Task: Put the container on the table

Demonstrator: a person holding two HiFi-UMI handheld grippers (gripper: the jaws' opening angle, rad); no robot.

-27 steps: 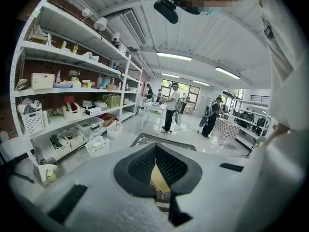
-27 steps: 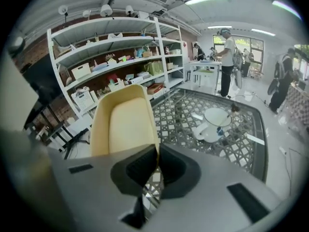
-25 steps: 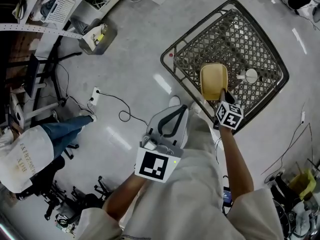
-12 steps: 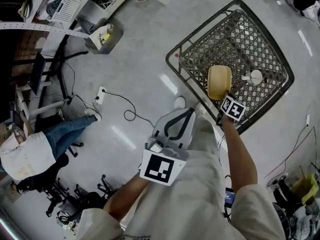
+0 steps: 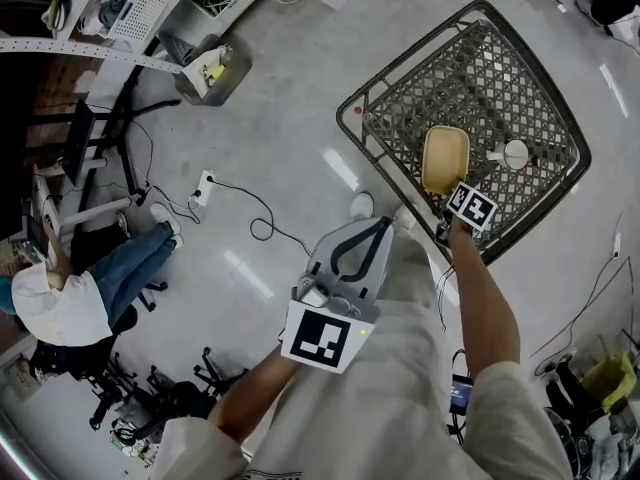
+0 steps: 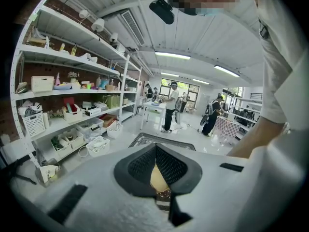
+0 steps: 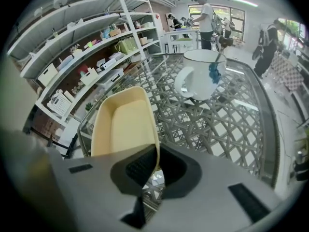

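Note:
A cream rectangular container (image 5: 445, 158) sits low on the dark lattice table (image 5: 480, 68), at the side nearest me. My right gripper (image 5: 447, 196) points steeply down and is shut on the container's near rim. In the right gripper view the thin wall of the container (image 7: 123, 124) runs between the pads of the right gripper (image 7: 155, 153). A white mug (image 5: 512, 153) stands on the lattice just beyond the container, and the mug (image 7: 203, 79) also shows there. My left gripper (image 5: 375, 223) hangs close to my body, off the table. The left gripper (image 6: 155, 149) has its jaws shut on nothing.
The table's raised rim (image 5: 350, 118) runs around the lattice. A cable and power strip (image 5: 205, 183) lie on the concrete floor. Shelving with baskets (image 5: 140, 8) lines the top left. A seated person (image 5: 70, 298) and office chairs (image 5: 160, 403) are at the left.
The right gripper has sunk toward the lattice table with the container in it, and the container looks smaller and lower. The left gripper has kept its place.

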